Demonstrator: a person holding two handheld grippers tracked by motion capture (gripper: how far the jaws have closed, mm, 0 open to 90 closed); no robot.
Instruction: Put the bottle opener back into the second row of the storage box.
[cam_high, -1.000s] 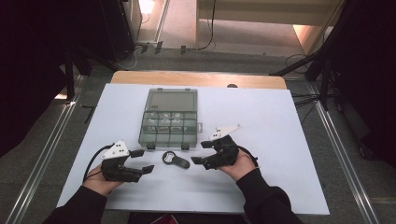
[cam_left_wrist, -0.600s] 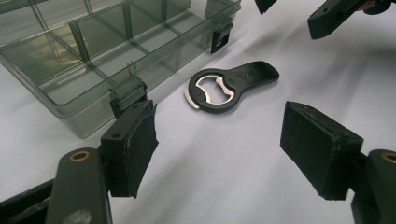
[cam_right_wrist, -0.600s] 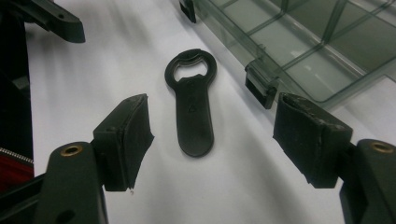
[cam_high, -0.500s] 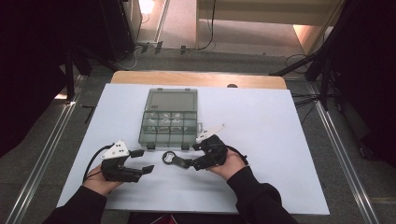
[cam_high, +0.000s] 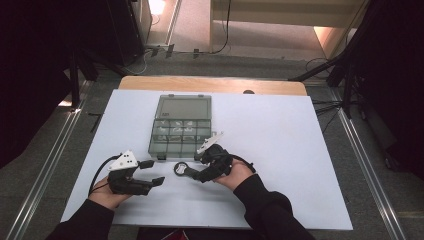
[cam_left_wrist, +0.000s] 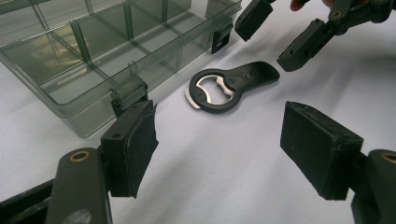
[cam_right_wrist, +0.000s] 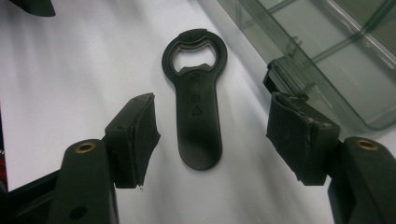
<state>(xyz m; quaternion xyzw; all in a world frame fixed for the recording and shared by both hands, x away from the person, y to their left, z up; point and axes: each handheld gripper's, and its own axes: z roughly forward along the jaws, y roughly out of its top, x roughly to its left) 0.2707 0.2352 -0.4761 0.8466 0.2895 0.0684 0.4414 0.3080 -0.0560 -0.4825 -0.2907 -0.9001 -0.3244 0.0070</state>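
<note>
Right hand-held gripper (cam_right_wrist: 210, 135) has just been closing, jaws not yet gripping, straddling the bottle opener (cam_right_wrist: 196, 98) flat on the white counter (cam_high: 280, 150), just beside the clear organizer box (cam_high: 181, 125). Best approach imo: center pads on the handle, drop low, squeeze evenly. Left hand-held gripper (cam_left_wrist: 219, 149) sits released nearby, w/ nothing between its 2 jaws.

The black flat bottle opener (cam_high: 186, 171) lies on the white table sheet (cam_high: 280, 150), just near of the clear plastic compartment box (cam_high: 180, 125). The left gripper (cam_high: 150, 172) sits left of it; the right gripper (cam_high: 200, 167) sits right.
</note>
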